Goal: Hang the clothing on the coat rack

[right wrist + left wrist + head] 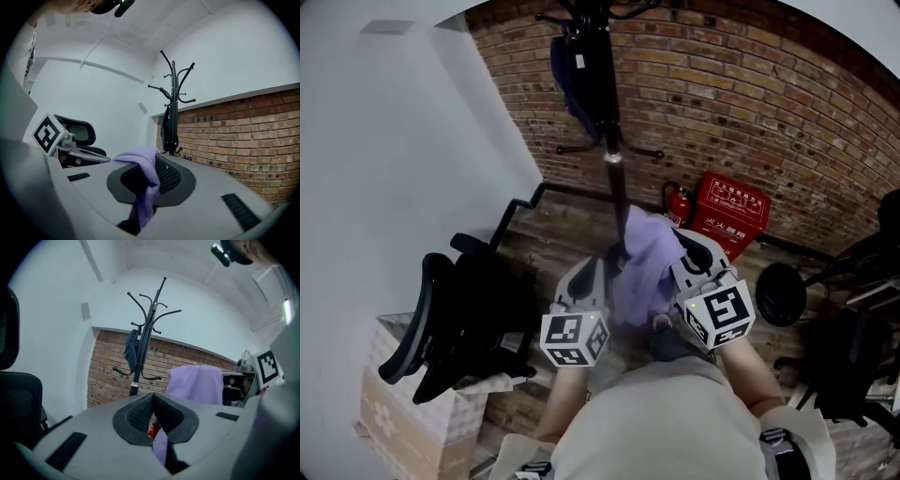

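Two grippers, both clamped on one purple garment (642, 267). Left gripper (153, 417): pads pressed together, with a strip of purple cloth pinched low in the seam. Right gripper (146, 177): jaws closed on a fold that drapes over the top of one pad and hangs down between them. We hold the garment spanning the two grippers, in front of the coat rack (610, 122), not on it.

Counts:
- one coat rack
- one dark blue garment (572, 84), hanging high on the rack against the pole
- one fire extinguisher (677, 202)
- one red box (729, 212), just beside the extinguisher at the brick wall (787, 103)
- one black office chair (455, 314)
- one cardboard box (398, 412)

Containers: the red box is closed and has light lettering on the front, so we can't see its contents. The cardboard box sits behind the chair at lower left, and we can't tell what's in it.

Materials:
- Purple garment: soft, matte, falls in loose folds.
- Rack: thin black metal pole with curved hooks at the top and a second tier lower down.
- Jaw pads: black with a fine gridded texture, set in smooth grey housings.
- Walls: back wall is red brick below and plain white above.
- Floor (572, 225): dark wood planks.
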{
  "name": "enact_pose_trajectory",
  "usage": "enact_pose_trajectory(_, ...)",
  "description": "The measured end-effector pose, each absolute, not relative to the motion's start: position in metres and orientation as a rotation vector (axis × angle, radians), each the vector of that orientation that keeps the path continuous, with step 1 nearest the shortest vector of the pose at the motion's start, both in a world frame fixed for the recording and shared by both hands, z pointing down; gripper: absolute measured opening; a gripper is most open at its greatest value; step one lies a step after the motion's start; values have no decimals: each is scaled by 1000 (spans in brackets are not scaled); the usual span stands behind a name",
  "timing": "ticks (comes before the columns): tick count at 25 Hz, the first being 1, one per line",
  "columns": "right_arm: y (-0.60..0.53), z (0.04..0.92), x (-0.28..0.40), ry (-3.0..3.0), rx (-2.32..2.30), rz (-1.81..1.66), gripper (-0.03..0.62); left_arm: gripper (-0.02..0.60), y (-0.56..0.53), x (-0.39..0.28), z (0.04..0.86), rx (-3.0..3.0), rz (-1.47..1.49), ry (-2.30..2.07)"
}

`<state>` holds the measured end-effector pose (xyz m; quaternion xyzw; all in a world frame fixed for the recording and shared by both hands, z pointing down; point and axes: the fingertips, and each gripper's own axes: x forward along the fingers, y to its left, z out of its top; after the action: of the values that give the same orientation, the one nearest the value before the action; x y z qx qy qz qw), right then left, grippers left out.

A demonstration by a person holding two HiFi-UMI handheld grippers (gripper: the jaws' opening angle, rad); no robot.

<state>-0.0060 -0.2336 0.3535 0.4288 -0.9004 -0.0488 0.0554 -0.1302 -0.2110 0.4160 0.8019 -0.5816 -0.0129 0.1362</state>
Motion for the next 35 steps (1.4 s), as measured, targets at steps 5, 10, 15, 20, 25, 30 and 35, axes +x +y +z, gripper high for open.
enact_pose_trajectory(5,-269,348,-12,-2762,1193,-195,17,3,-248,-125,412,2284,-60,-1745)
enact_pose_trajectory(10,-301,334,-17,-2797,1124,-229,17,3,-276,-125,404,2255,-80,-1807)
enact_pose_trajectory(15,-331,320,-17,-2821,1115,-258,17,3,-296,-127,404,2227,-86,-1849)
enact_pose_trajectory(20,-356,302,-14,-2849,1121,-291,17,3,-308,-127,405,2199,-86,-1884)
enact_pose_trajectory(25,-375,282,-13,-2866,1117,-335,17,3,-320,-127,405,2183,-87,-1903)
enact_pose_trajectory(30,-392,262,-16,-2875,1090,-397,17,3,-328,-122,404,2182,-87,-1911)
enact_pose_trajectory(35,-415,241,-15,-2868,1091,-476,18,3,-335,-119,405,2177,-81,-1916)
